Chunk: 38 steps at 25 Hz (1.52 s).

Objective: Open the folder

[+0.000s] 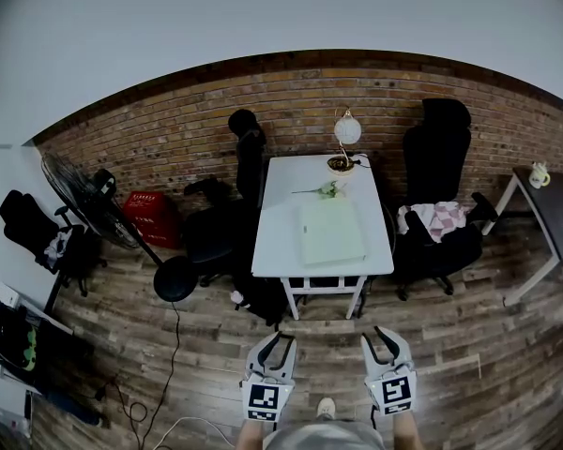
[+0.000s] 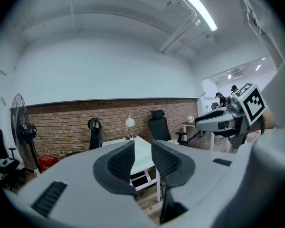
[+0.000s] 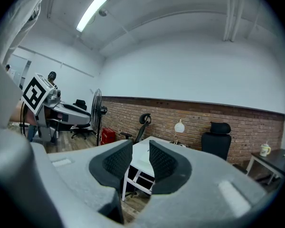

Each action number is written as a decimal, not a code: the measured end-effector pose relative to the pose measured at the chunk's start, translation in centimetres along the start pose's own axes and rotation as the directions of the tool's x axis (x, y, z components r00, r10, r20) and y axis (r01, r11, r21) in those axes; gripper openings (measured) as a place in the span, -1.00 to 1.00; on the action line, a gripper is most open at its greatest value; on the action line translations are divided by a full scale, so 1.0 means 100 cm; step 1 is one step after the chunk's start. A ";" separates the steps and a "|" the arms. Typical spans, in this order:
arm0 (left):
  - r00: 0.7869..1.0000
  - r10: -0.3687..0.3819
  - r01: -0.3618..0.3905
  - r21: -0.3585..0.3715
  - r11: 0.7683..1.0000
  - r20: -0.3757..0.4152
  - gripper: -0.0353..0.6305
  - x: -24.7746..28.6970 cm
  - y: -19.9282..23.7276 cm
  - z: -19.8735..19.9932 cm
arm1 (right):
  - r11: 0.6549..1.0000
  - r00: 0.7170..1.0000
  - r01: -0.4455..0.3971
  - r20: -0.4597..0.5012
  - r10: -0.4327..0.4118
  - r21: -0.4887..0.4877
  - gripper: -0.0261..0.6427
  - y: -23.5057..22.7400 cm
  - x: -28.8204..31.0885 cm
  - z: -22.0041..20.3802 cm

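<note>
Folder: pale green, lying flat on the white desk, about midway across and toward its near edge. Left gripper: jaws partly apart, nothing between them. Right gripper: jaws likewise parted and empty; both grippers are well short of the desk's near edge.

- I'm in an office-style workroom: a white table stands against a bare brick wall on a wood plank floor.
- Black swivel chairs flank the table.
- There's a desk lamp, a side desk with a mug, and a pedestal fan.
- A strip light runs overhead.
</note>
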<state>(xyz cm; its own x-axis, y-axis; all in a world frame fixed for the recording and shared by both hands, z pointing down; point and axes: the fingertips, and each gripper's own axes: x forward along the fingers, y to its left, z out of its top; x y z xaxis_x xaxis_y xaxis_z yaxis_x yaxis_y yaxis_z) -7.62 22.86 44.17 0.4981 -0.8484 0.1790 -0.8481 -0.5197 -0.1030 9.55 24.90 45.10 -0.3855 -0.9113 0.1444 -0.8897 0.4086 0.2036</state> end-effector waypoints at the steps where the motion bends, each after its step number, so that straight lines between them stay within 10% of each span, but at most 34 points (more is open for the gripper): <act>1: 1.000 0.004 -0.004 0.000 1.000 0.000 -0.58 0.005 0.000 0.000 | 1.000 1.000 -0.003 0.000 0.003 -0.002 -0.61 -0.004 0.003 -0.001; 38: 0.999 0.037 -0.038 0.006 0.999 0.020 -0.59 0.113 0.033 0.013 | 0.999 0.999 -0.043 0.007 0.043 -0.014 -0.61 -0.071 0.100 -0.007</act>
<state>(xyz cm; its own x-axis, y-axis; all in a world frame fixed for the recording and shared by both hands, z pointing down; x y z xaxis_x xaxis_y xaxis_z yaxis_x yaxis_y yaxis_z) -4.55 11.41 44.61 0.4695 -0.8691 0.1554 -0.8651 -0.4880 -0.1157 12.16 12.93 45.73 -0.4251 -0.8933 0.1459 -0.8688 0.4479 0.2110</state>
